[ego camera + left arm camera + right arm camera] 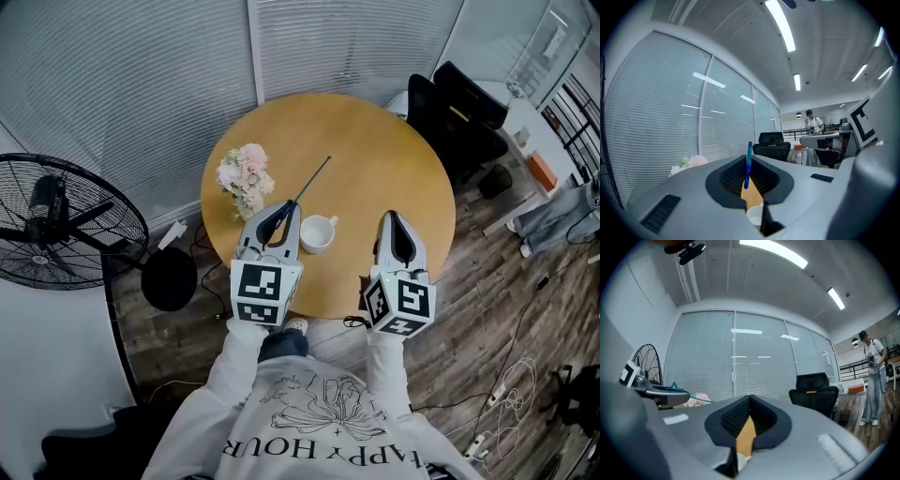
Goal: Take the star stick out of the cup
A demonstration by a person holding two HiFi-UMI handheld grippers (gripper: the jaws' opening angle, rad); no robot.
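On the round wooden table (375,159) stands a white cup (317,232), empty as far as I can see. My left gripper (292,206) hovers just left of the cup, shut on the thin star stick (313,178), which slants away over the table, clear of the cup. In the left gripper view the blue stick (748,164) stands pinched between the pads, with the cup rim (754,215) below. The right gripper view shows its teal star (673,386) by the left gripper (661,392). My right gripper (391,217) is right of the cup, shut and empty.
A vase of pink flowers (246,178) stands on the table's left side, just beyond the left gripper. A black floor fan (56,220) is at the left, and a black office chair (459,112) sits beyond the table at the right. Window blinds run behind.
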